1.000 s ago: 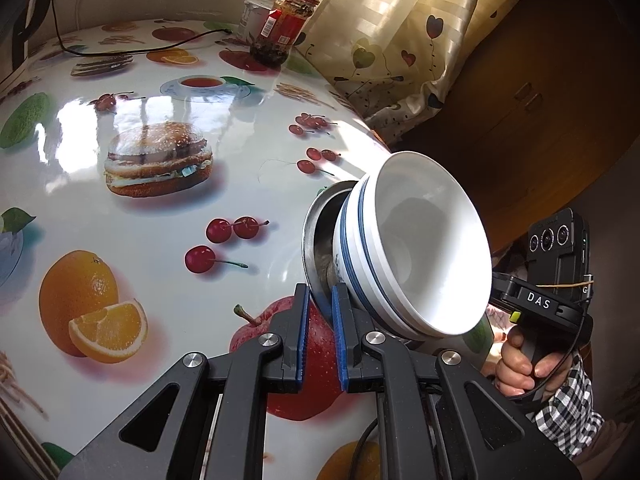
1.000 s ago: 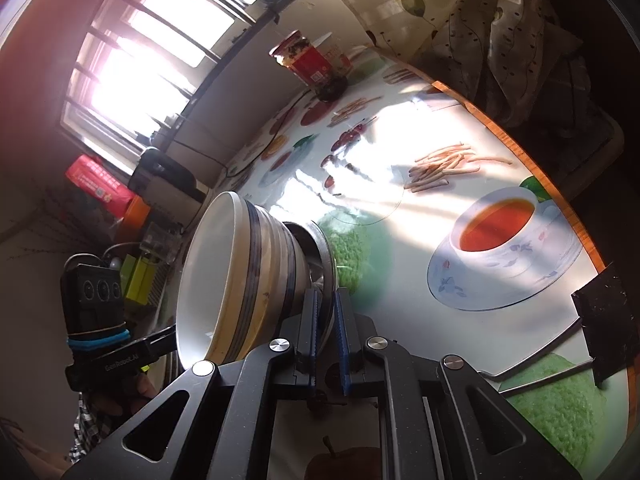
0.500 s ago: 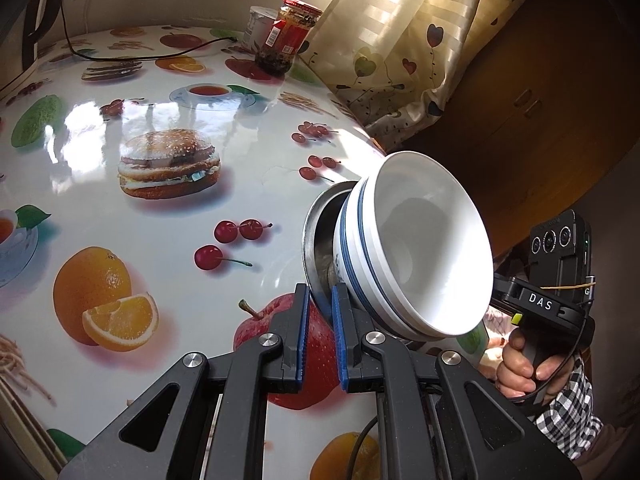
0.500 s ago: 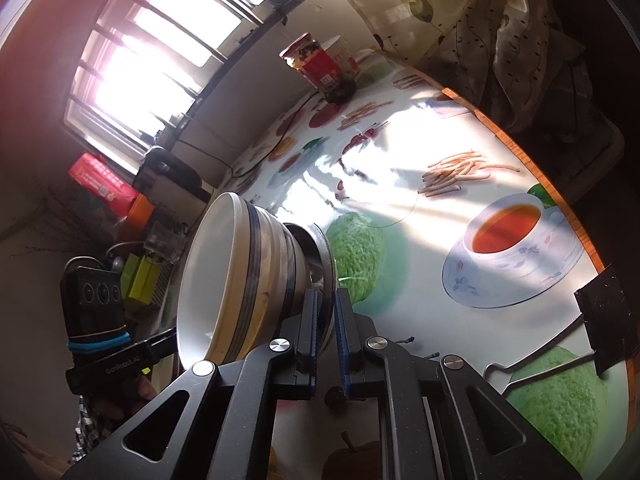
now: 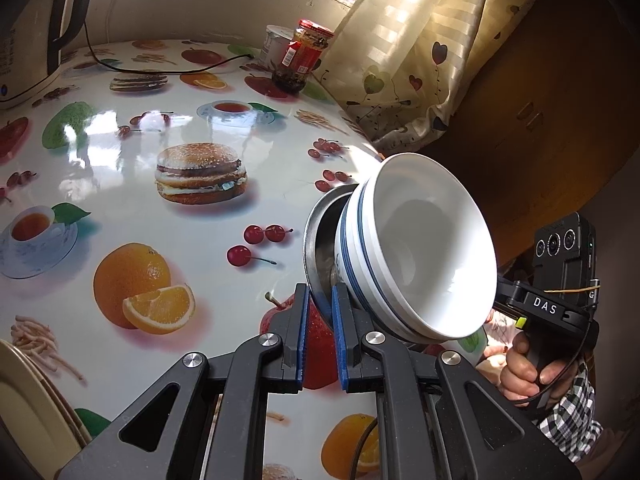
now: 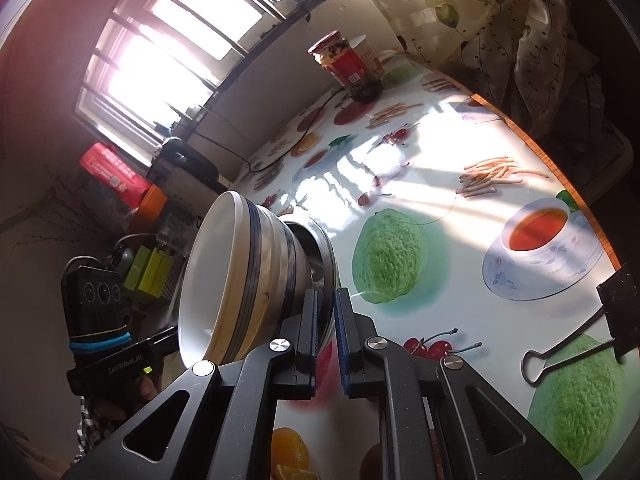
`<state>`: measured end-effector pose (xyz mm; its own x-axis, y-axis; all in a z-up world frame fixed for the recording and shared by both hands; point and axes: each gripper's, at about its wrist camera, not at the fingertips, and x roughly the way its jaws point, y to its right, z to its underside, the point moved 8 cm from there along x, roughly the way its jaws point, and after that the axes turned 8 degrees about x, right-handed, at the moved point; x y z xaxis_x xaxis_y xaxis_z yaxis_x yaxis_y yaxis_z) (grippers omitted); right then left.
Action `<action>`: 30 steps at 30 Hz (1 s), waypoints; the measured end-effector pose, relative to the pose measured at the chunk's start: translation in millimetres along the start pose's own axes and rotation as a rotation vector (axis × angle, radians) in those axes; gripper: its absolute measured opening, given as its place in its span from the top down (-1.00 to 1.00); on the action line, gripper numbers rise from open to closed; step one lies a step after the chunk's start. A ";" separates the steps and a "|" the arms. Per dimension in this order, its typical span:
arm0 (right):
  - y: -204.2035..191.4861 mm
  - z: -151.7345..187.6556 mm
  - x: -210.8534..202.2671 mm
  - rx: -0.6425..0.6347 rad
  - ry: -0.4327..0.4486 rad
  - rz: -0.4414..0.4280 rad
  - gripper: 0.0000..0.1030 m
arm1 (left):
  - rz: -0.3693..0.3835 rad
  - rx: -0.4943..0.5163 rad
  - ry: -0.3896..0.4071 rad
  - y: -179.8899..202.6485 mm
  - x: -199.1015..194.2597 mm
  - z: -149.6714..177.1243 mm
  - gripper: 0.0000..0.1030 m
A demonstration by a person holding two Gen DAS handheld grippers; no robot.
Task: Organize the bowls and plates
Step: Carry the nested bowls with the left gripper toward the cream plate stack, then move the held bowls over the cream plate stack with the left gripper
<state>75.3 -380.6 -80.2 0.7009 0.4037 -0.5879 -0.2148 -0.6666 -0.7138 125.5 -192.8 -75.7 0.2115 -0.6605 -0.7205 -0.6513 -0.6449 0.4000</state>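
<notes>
A metal plate [image 5: 320,236] carries stacked white bowls with blue bands [image 5: 420,248] and is held up above the fruit-print table [image 5: 120,184]. My left gripper [image 5: 320,312] is shut on the plate's rim from one side. My right gripper [image 6: 327,312] is shut on the opposite rim of the metal plate [image 6: 326,248]; the bowls [image 6: 240,276] sit to its left. Each view shows the other gripper's handle and hand beyond the bowls. Cream plates [image 5: 28,408] lie at the lower left of the left wrist view.
A red-lidded jar [image 5: 306,56] and a white cup [image 5: 276,42] stand at the table's far edge by the curtain [image 5: 400,40]. A black cable [image 5: 160,68] runs to an appliance [image 5: 24,32] at the far left. A binder clip [image 6: 580,340] grips the table's right edge.
Both grippers have carried the plate and bowls together towards the near side of the table; more of the table and the cream plates have come into view. The grips have not changed.
</notes>
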 end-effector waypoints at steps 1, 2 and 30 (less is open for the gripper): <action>-2.7 0.7 0.2 -0.004 0.000 -0.001 0.78 | -0.003 -0.001 0.003 -0.5 -2.7 0.5 0.78; -5.6 1.2 0.6 -0.009 -0.001 -0.003 0.78 | -0.006 -0.002 0.007 -1.4 -5.5 1.0 0.78; -59.3 25.3 30.7 -0.069 -0.065 -0.067 0.78 | -0.082 -0.063 0.077 -34.7 -68.8 22.7 0.78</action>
<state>92.4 -312.8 -65.6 0.6662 0.4870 -0.5648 -0.1201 -0.6774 -0.7257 117.0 -116.2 -52.9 0.3194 -0.6302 -0.7077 -0.5825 -0.7196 0.3779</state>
